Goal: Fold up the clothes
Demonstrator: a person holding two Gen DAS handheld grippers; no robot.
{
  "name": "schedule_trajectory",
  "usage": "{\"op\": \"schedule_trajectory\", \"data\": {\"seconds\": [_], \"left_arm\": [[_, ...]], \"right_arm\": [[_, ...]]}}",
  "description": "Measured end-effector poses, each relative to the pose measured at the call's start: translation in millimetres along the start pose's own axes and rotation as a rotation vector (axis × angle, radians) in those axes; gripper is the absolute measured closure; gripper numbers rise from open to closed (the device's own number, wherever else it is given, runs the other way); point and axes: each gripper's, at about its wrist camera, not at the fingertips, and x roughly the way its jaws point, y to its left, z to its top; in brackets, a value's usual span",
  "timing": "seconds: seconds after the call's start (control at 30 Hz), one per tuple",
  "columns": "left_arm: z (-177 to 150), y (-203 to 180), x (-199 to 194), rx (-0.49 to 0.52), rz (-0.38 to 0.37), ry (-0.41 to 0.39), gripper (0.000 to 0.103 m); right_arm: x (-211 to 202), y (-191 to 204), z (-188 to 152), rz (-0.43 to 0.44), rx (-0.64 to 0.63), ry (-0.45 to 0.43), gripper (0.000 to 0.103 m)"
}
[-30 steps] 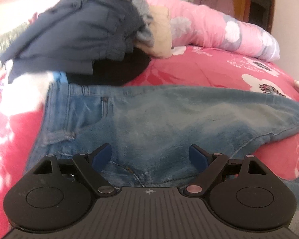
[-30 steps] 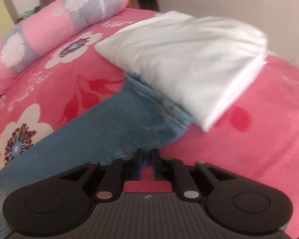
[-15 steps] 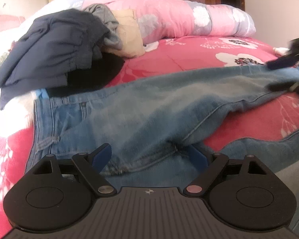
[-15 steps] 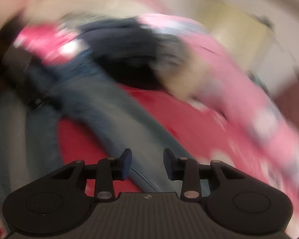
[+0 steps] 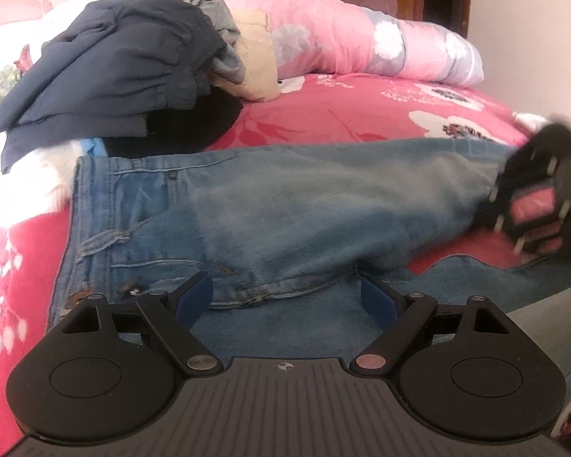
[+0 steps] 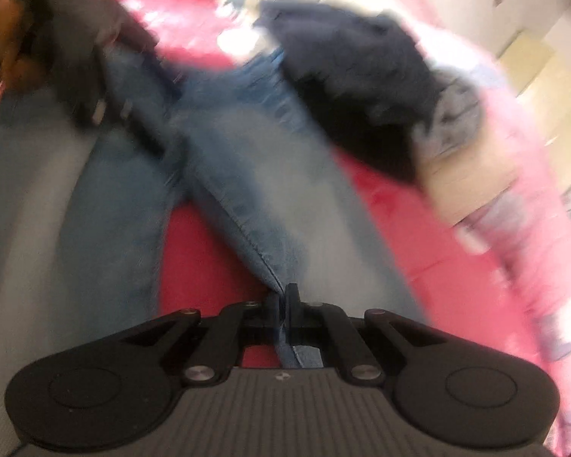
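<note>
Light blue jeans [image 5: 285, 198] lie flat on the red flowered bed, waistband to the left and one leg stretching right. My left gripper [image 5: 283, 285] hovers open just above the crotch, with nothing pressed between its blue pads. In the right wrist view, my right gripper [image 6: 285, 297] is shut on the seamed edge of a jeans [image 6: 247, 160] leg. The left wrist view shows the right gripper [image 5: 502, 190] blurred at the far right, at that leg. The left gripper [image 6: 87, 91] appears as a dark blur at the upper left of the right wrist view.
A heap of clothes lies behind the waistband: a navy garment [image 5: 125, 68], grey and beige pieces, something black and something white. A rolled pink flowered quilt [image 5: 361, 45] runs along the back. Red bedsheet [image 5: 342, 114] shows between. A person's hand [image 6: 3, 49] is at top left.
My right gripper left the hem beside the folded white cloth, swung across with a roll of the wrist, opened midway and shut on the leg's seam. The left view shifted only slightly.
</note>
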Motion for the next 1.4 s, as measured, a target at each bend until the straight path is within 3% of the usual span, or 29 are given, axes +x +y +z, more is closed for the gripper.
{"op": "schedule_trajectory", "data": {"seconds": [0.1,0.13,0.2,0.37,0.47,0.57,0.67,0.77,0.83,0.93,1.07,1.1,1.17,1.27,1.33,1.4], "left_arm": [[0,13,-16,-0.050,0.019,0.000,0.017],[-2,20,-24,-0.077,0.018,-0.005,0.017],[-8,34,-40,-0.135,0.024,-0.010,0.017],[-25,49,-59,-0.185,0.083,0.000,0.017],[-31,48,-58,-0.193,0.116,0.014,0.017],[-33,45,-60,-0.193,0.142,0.015,0.017],[-30,43,-66,-0.193,0.143,-0.005,0.017],[-25,41,-68,-0.176,0.134,-0.026,0.016],[-24,39,-63,-0.169,0.129,-0.027,0.016],[-29,37,-51,-0.172,0.136,0.008,0.016],[-37,35,-47,-0.165,0.142,0.022,0.016],[-38,34,-48,-0.161,0.143,0.023,0.016],[-37,34,-50,-0.152,0.139,0.025,0.016],[-36,35,-50,-0.151,0.145,0.034,0.016],[-34,35,-51,-0.163,0.151,0.030,0.016],[-31,34,-55,-0.176,0.153,0.013,0.016]], "right_arm": [[1,14,1,-0.074,-0.060,0.001,0.099],[-3,14,4,-0.087,-0.059,0.010,0.091],[-22,7,6,-0.066,-0.008,-0.016,0.081],[-75,-32,9,0.059,0.263,-0.169,0.080],[-66,-48,21,0.096,0.468,-0.237,0.080],[-33,-43,32,0.118,0.571,-0.221,0.082],[21,-11,27,0.183,0.602,-0.090,0.089],[4,-1,28,0.125,0.553,-0.134,0.089],[-16,-14,19,0.125,0.599,-0.162,0.089],[-34,-38,-10,-0.016,0.678,-0.154,0.089],[-22,-66,-89,-0.045,0.935,-0.020,0.090],[-28,-69,-103,-0.016,0.995,-0.065,0.090],[-39,-79,-104,0.007,1.034,-0.063,0.089],[-61,-94,-105,-0.071,1.064,-0.130,0.088],[-60,-107,-117,-0.150,1.126,-0.116,0.086],[-50,-108,-141,-0.144,1.208,-0.044,0.086]]}}
